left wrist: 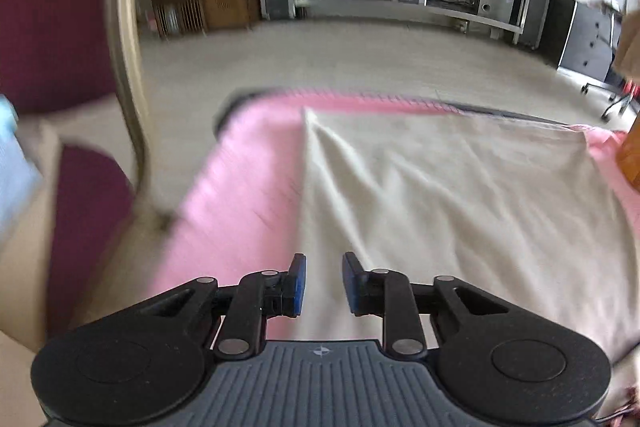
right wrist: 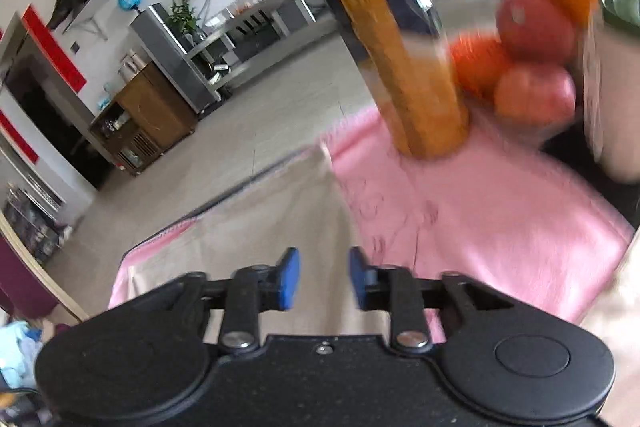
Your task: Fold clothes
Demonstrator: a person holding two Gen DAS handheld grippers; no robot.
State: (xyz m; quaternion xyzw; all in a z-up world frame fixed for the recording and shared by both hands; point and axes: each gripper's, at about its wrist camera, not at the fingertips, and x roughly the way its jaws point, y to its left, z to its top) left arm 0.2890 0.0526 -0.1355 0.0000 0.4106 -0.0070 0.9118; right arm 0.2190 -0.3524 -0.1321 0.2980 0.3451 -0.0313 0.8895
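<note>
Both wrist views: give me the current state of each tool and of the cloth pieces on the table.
Left tool: open, holding nothing, above the beige cloth's left edge.
Right tool: open, holding nothing, above the beige cloth's right edge.
Beige cloth: lying spread, slightly wrinkled, on the pink cloth.
Pink cloth: spread flat beneath.

The beige garment [left wrist: 460,187] is a soft matt cloth with loose creases. It lies on a pink cover [left wrist: 248,179], also matt, which looks like a fine woven or knitted fabric, though the blur hides its texture. The left gripper [left wrist: 324,283] has black matt plastic arms, shiny metal rivets and blue pads [left wrist: 298,281] that seem rubbery. The right gripper [right wrist: 324,279] is made the same. The cabinet [right wrist: 152,111] is brown wood with a dull finish.
</note>
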